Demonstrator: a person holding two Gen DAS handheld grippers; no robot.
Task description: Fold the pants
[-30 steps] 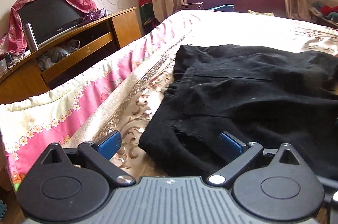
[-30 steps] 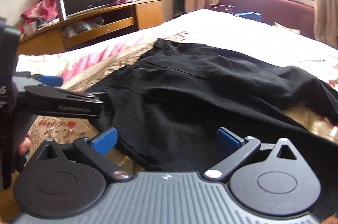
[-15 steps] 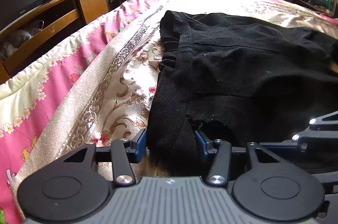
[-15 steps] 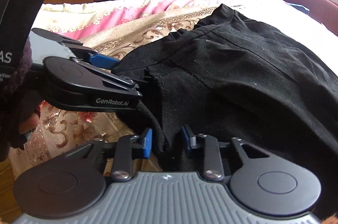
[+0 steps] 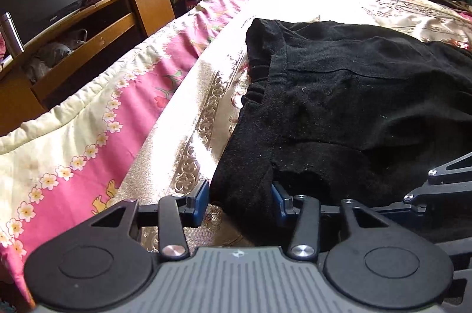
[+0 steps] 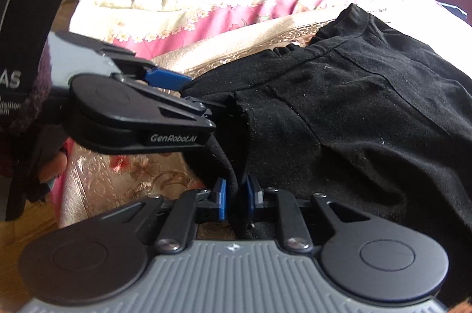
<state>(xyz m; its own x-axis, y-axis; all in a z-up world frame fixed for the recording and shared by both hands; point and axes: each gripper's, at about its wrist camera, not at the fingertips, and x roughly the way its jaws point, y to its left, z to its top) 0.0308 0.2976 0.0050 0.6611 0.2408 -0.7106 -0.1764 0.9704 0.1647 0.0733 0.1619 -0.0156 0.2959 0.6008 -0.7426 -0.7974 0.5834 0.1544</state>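
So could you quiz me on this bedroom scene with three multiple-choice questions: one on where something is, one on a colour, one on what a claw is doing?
1. Where do the black knit pants lie?
A. on the wooden cabinet
B. on the floral satin bedspread
C. on the floor

2. What colour are the pads inside the right claw?
A. blue
B. red
C. green

3. What is the right claw doing?
A. standing wide open over bare bedspread
B. gripping a metal flask
C. pinching a fold of the pants

Answers:
1 B, the pants spread across the floral satin bedspread, beside its pink border.
2 A, both pads are blue.
3 C, black cloth is squeezed between its nearly closed pads.
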